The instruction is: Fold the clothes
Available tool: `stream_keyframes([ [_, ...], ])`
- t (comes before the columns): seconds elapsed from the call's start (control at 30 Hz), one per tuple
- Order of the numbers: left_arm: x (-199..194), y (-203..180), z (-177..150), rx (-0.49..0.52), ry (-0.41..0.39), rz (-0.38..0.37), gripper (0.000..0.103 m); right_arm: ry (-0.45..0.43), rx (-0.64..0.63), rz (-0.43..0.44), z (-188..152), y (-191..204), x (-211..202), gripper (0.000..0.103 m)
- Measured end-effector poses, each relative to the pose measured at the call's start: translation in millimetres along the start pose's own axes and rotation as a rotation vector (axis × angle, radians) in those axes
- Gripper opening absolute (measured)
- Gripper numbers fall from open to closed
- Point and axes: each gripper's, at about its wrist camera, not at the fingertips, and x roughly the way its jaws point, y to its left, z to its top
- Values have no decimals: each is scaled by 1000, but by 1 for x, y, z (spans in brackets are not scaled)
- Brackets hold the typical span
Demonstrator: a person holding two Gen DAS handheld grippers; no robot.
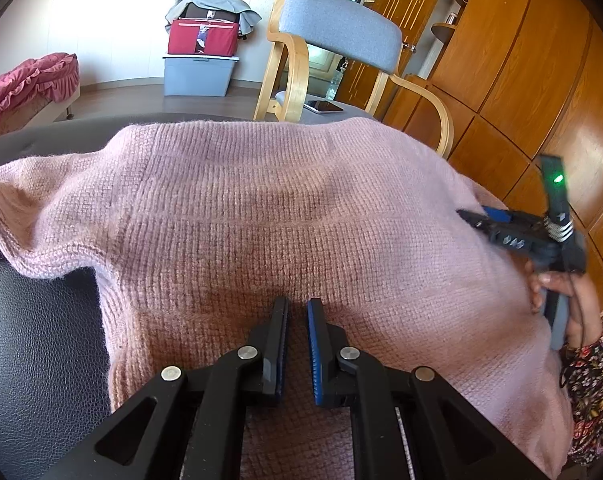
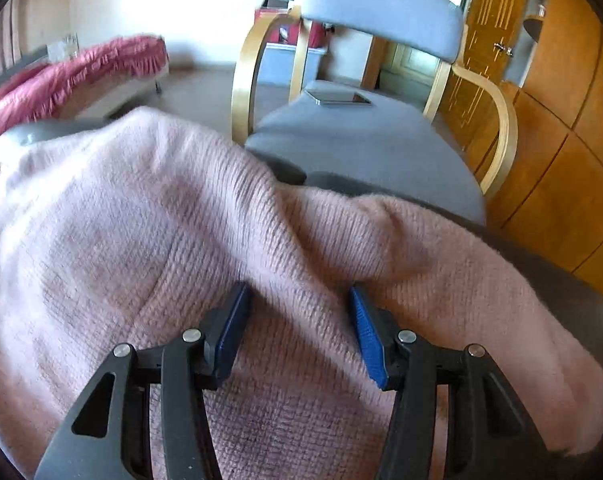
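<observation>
left wrist view: the pink sweater (image 1: 285, 216) lies spread over the black leather seat (image 1: 33, 340); the left gripper (image 1: 297, 312), jaws nearly together and gripping nothing, hovers over its near hem. right wrist view: the right gripper (image 2: 299, 300) is half open and empty above the sweater's right sleeve fold.

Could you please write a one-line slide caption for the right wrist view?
Right hand-held gripper, jaws open, above a pink knitted sweater spread on a dark surface, grey armchair beyond.
</observation>
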Motion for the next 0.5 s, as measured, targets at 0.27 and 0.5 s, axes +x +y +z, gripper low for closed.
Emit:
stream_keyframes([
  [0.27,8,-81,30,281,54,270,11,12,31,39,-11,-1,0,67],
  [0.5,38,-119,87,88,-70,178,17,16,32,42,3,-5,10,68],
])
